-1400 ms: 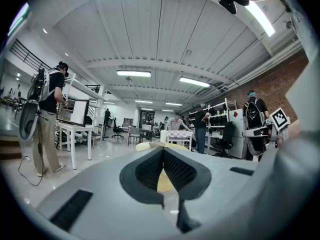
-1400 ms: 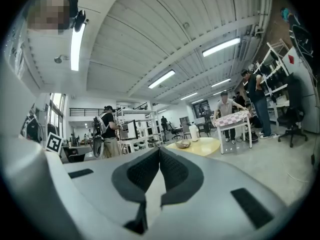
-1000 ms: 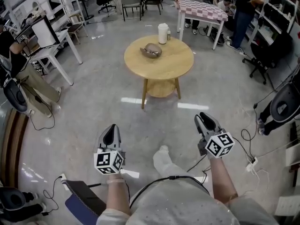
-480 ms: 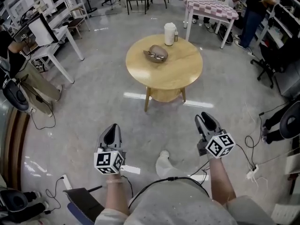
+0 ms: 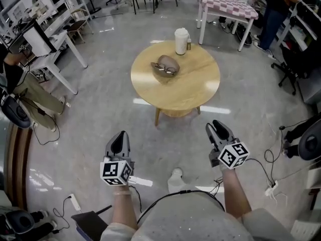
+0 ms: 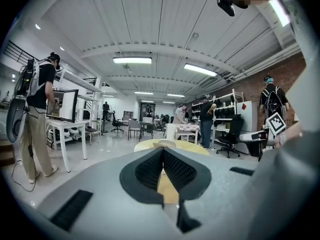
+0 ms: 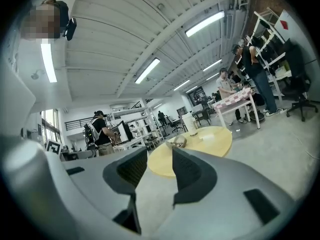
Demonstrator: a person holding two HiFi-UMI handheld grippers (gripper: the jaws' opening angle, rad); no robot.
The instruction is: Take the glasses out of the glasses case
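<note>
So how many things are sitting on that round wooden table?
3: the glasses case, glasses counted with it, left of the table's middle; a tall white cup at the far edge; a small bottle beside it. More could hide behind the cup.

Round wooden table [image 5: 195, 92]: glasses case [image 5: 165, 67], cup [image 5: 180, 40], bottle [image 5: 189, 45]

Bright ceiling tubes [image 6: 132, 60] glare; fisheye edges warp.
</note>
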